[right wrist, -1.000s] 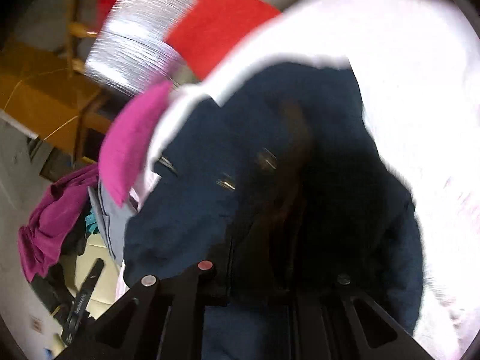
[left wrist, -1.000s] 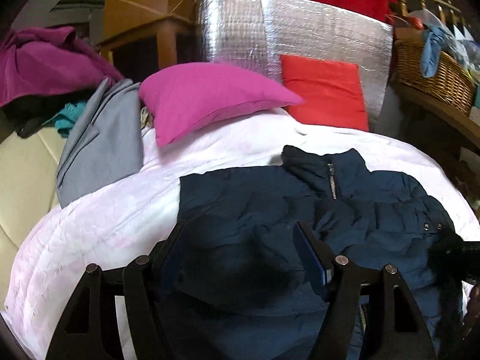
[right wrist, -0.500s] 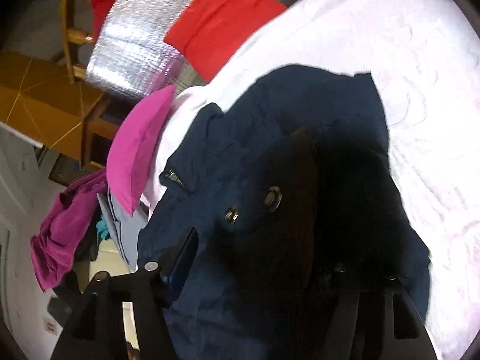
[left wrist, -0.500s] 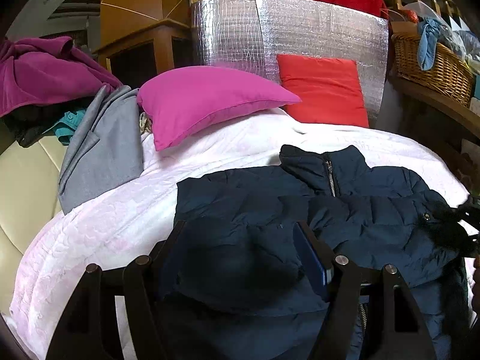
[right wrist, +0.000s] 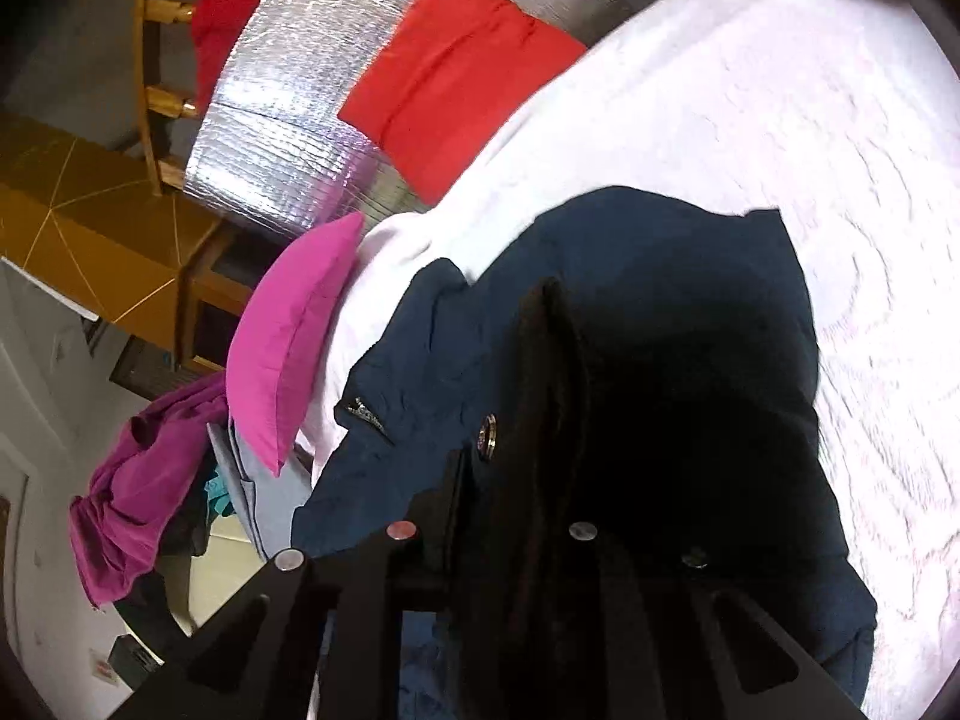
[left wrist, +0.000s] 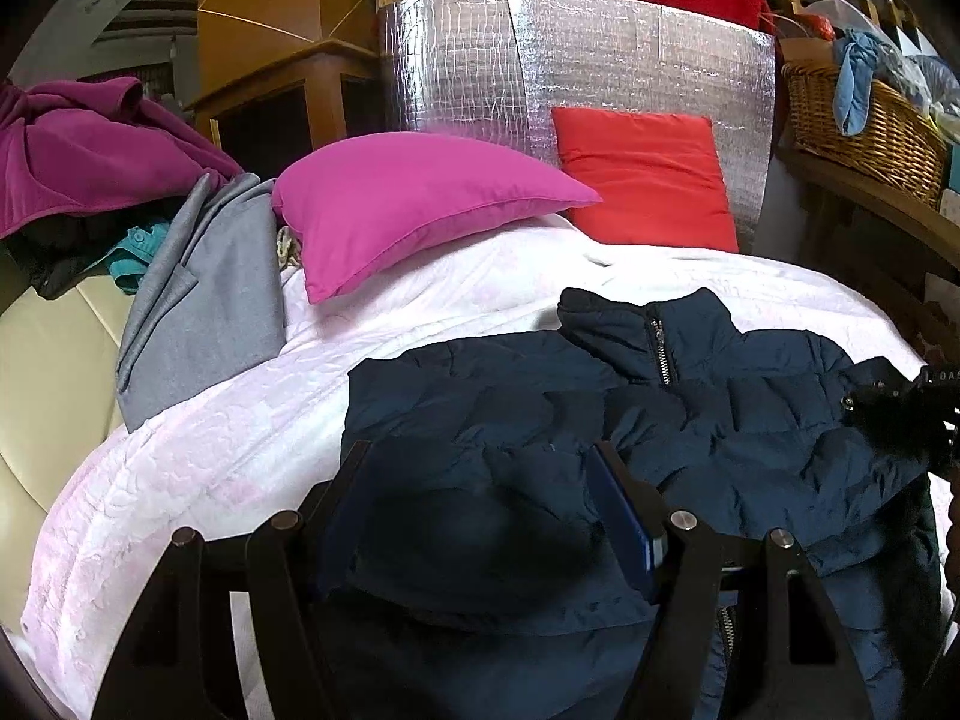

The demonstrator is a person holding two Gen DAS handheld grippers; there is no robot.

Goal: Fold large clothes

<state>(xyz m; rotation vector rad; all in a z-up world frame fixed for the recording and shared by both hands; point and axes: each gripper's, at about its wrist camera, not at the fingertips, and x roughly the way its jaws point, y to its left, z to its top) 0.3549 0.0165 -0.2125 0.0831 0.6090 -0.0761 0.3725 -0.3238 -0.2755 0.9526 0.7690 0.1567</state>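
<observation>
At the bottom of the left wrist view the left tongs [left wrist: 480, 516] stand wide apart over a puffy fold of the navy jacket [left wrist: 690, 420]; the dark fabric fills the gap between the fingers [left wrist: 624, 516], but whether the pads actually press it cannot be told. In the right wrist view the right tongs [right wrist: 510, 480] have just been closing and are now drawn together on a dark edge of the same jacket near a metal snap button [right wrist: 487, 435], with cloth bunched between them. The jacket lies just ahead of both tongs on the white bedspread [left wrist: 198, 456], its zip [left wrist: 660, 348] and collar toward the upper middle of the left view, so its long axis runs from the bottom of that frame up toward the pillows. The right tongs show at the right edge of that view, on the jacket's outer side, and are judged the nearer to the flap that must swing across; the coming fold probably carries that side toward the frame's left, across the zip line. Farther off lie a grey garment [left wrist: 204, 300] at the left, then the pink pillow [left wrist: 408, 210] and the red pillow [left wrist: 642, 174] against a silver panel [left wrist: 540, 60], with a wicker basket [left wrist: 864, 120] at the upper right.
</observation>
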